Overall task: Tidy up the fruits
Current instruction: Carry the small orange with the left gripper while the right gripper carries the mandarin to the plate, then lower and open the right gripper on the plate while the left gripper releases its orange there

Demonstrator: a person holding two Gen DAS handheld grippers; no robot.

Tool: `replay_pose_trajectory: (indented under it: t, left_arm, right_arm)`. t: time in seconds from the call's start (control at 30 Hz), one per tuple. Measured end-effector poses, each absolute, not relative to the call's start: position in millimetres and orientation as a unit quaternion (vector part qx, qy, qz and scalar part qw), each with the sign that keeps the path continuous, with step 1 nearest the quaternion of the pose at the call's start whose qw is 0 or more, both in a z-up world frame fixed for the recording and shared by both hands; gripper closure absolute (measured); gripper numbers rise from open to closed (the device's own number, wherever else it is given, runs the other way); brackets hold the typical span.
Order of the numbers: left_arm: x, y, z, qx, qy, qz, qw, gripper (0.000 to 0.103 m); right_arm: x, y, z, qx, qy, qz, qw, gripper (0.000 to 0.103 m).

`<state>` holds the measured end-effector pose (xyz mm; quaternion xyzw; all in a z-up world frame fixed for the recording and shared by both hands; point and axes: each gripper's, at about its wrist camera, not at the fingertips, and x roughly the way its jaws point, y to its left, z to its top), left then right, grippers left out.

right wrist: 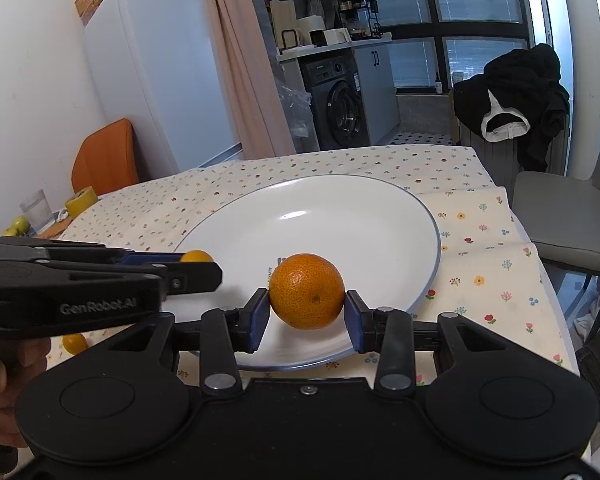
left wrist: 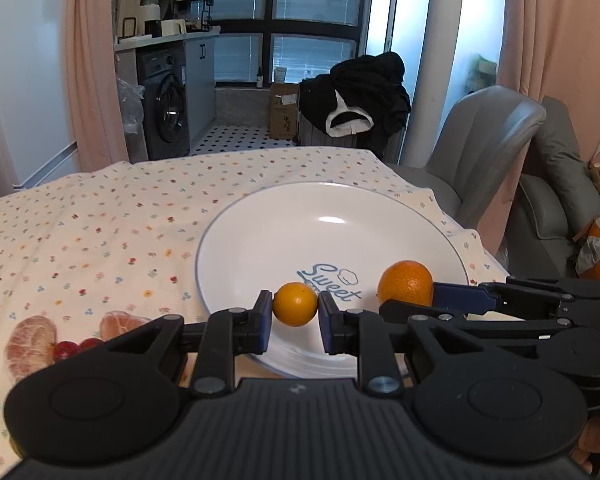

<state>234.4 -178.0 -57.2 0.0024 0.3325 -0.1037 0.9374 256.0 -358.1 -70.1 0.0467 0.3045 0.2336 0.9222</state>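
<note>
- White plate [left wrist: 236,248] sits at the table's right edge.
- Left gripper [left wrist: 295,314] pinches a small orange [left wrist: 295,304].
- Right gripper [right wrist: 307,314] pinches a bigger orange [right wrist: 307,296].

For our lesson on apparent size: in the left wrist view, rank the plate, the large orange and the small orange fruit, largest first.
1. plate
2. large orange
3. small orange fruit, though it sits no farther from the camera, so it is truly smaller.
</note>
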Motion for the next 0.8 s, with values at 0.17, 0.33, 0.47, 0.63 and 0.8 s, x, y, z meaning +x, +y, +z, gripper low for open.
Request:
replay_pose_trajectory:
  t: [0.17,0.33,0.47,0.63,0.8]
  left_arm:
    - [239,-182,-61,-0.001,0.339,-0.107,0.935,0.08]
    - [244,-180,-66,-0.004,0.349,-0.108,0.931,0.08]
    - [246,-178,-68,-0.008,0.35,-0.107,0.93,0.08]
    - [245,-175,-67,-0.011,0.35,-0.108,0.93,0.079]
    - [237,-170,-60,-0.018,0.345,-0.11,0.932,0.076]
  right_arm:
    - [258,-354,-71,0.035,0.308,0.229,0.923,0.064]
    - [259,-352,-71,0.027,0.311,0.225,0.923,0.064]
    - [259,-350,-70,0.021,0.313,0.22,0.924,0.062]
    - [258,-349,-69,0.016,0.313,0.216,0.925,0.062]
    - [254,-350,-64,0.02,0.308,0.214,0.927,0.062]
